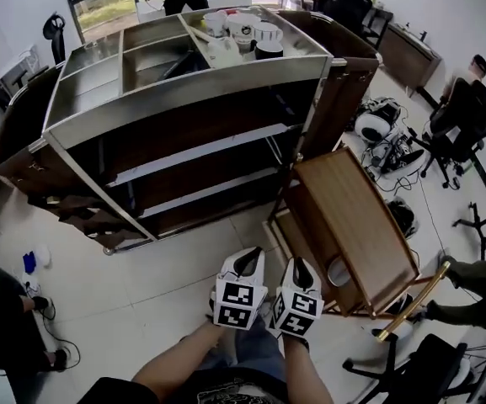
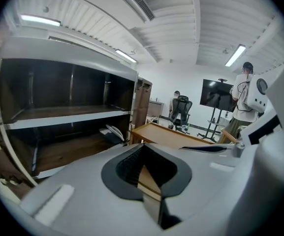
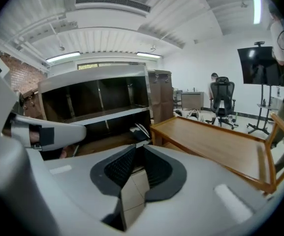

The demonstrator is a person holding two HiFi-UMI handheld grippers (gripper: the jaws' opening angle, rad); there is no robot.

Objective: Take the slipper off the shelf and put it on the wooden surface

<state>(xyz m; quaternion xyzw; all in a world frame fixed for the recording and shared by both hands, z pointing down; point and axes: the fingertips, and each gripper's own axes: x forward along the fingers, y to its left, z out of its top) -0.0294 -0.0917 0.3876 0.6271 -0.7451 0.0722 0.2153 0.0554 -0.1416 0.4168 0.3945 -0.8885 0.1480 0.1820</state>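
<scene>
Head view: the left gripper (image 1: pixel 247 261) and right gripper (image 1: pixel 300 269) are held side by side, low in frame, over the tiled floor (image 1: pixel 141 310). Both point at the big shelf unit (image 1: pixel 184 91), which has metal shelves and dark wood sides. White cups and bowls (image 1: pixel 247 32) sit in its top tray. A wooden desk (image 1: pixel 352 217) with a raised rim stands just right of the unit. The slipper cannot be made out from here.

Left gripper view: jaws of the left gripper (image 2: pixel 142 151) stand slightly apart with nothing between them (only a narrow wedge of background shows through). The slipper (image 2: pixel 113 132), pale with dark trim, lies on the lower shelf (image 2: pixel 63 151) at its right end, well clear of the jaws. The desk (image 2: pixel 166 134) begins just right of it. A person (image 2: pixel 245 97) stands far right beside a screen on a stand (image 2: pixel 218 95).

Right gripper view: jaws of the right gripper (image 3: pixel 138 154) are a little apart and empty. The slipper (image 3: pixel 140 130) sits on the lower shelf (image 3: pixel 97 144), close to the near corner of the desk (image 3: pixel 215 141). The desk top is bare.
</scene>
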